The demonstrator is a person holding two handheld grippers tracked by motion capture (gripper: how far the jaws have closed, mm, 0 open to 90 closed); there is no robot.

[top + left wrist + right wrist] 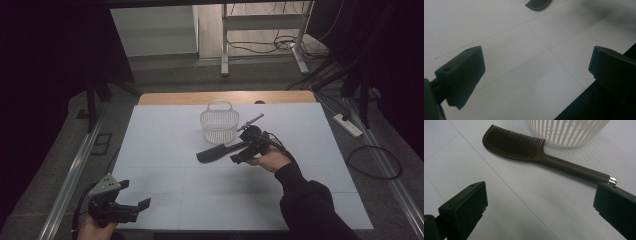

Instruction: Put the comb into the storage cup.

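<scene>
Dark, long-handled comb (524,147) lying flat on the white worktop (165,150) beside a white slatted basket (219,125); right tool (541,202) wide apart, left tool (536,75) likewise.

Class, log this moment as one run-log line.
right claw: open, near comb handle | left claw: open, idle at table edge | comb: lying beside basket

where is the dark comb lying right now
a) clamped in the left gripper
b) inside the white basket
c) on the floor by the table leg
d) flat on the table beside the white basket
d, since the comb lies flat on the white table just outside the wall of the basket, with the right gripper open in front of it and the left gripper open and far off.
</scene>
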